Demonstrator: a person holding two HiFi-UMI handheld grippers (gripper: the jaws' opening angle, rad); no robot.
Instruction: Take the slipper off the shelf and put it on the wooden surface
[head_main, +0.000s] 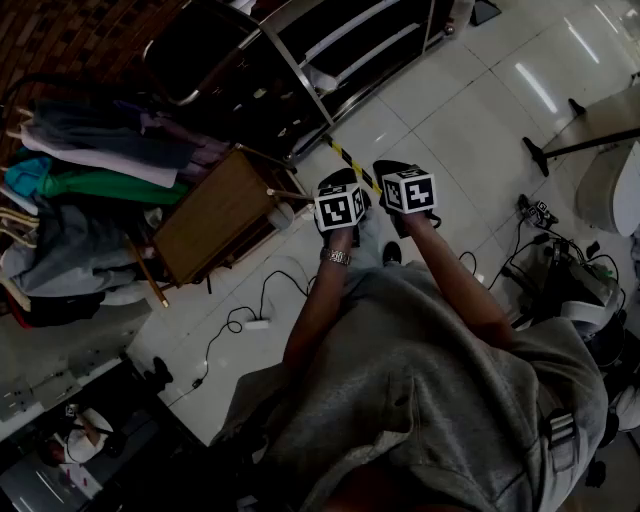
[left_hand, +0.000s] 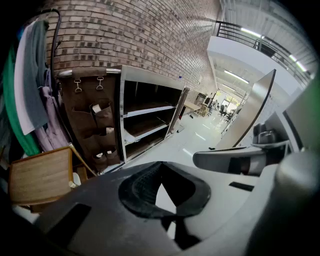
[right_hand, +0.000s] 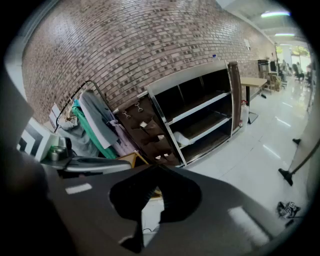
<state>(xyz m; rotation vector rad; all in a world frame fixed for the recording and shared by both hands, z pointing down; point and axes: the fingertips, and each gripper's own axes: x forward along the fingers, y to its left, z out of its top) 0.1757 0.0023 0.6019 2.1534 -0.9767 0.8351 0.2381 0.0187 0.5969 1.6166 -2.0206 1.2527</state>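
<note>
The dark open shelf (head_main: 300, 60) stands against the brick wall. A pale slipper-like thing (right_hand: 182, 139) lies on one of its lower boards, also a pale shape (head_main: 322, 78) from the head view. The wooden table top (head_main: 215, 212) sits left of the shelf, low at the left in the left gripper view (left_hand: 40, 175). Both grippers are held side by side above the tiled floor, short of the shelf. My left gripper (head_main: 343, 185) has its jaws together with nothing between them (left_hand: 161, 167). My right gripper (head_main: 395, 172) is likewise shut and empty (right_hand: 152, 172).
A clothes rack with several garments (head_main: 90, 170) stands left of the table. A brown hanging organizer (left_hand: 92, 125) hangs beside the shelf. Cables and a power strip (head_main: 250, 322) lie on the floor. A stand base (head_main: 580, 145) and equipment (head_main: 570, 285) sit at right. A person (head_main: 75, 440) stands at lower left.
</note>
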